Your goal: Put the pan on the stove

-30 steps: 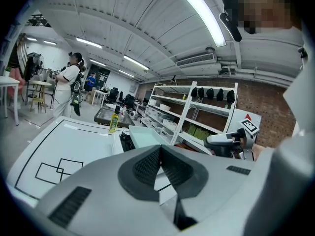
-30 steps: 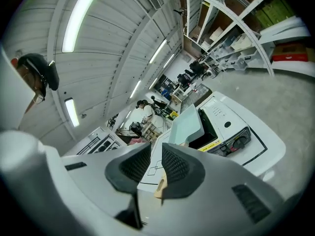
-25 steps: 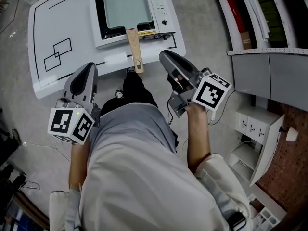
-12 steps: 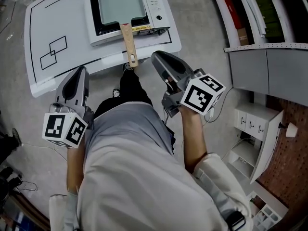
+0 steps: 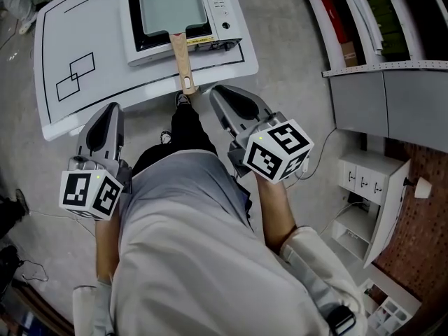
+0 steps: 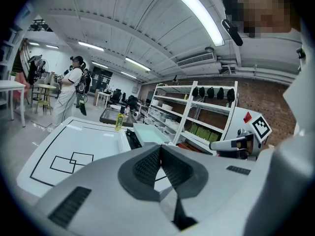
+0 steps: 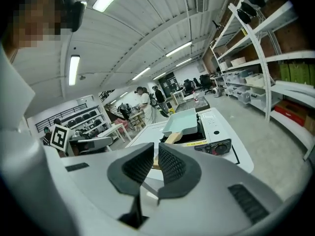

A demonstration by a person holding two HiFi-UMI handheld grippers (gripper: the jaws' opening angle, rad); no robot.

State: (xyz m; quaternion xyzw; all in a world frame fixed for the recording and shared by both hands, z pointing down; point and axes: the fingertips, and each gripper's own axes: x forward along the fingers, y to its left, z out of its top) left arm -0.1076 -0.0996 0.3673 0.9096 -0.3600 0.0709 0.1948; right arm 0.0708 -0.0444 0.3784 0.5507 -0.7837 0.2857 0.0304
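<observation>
The pale-blue rectangular pan [image 5: 171, 4] sits on the white portable stove [image 5: 222, 16] at the far side of the white table [image 5: 84, 33], its wooden handle [image 5: 182, 61] pointing toward me. The right gripper view shows the pan [image 7: 184, 122] on the stove [image 7: 216, 132]; the left gripper view shows the pan [image 6: 147, 132] too. My left gripper [image 5: 112, 110] [image 6: 160, 149] hovers off the table's near edge, shut and empty. My right gripper [image 5: 220, 93] [image 7: 153, 151] hangs right of the handle's end, apart from it; its jaws have just been closing, a narrow gap left, nothing between them.
Black outlined rectangles [image 5: 75, 75] mark the table's left half. Metal shelving [image 5: 364, 26] and a white cabinet [image 5: 378, 187] stand to the right. My own legs and torso fill the space below the table edge. A yellow bottle [image 6: 119, 122] and people stand farther off.
Both grippers have drawn back from the table's near edge toward my body. The right gripper has rolled, its marker cube turning. The pan has stayed on the stove.
</observation>
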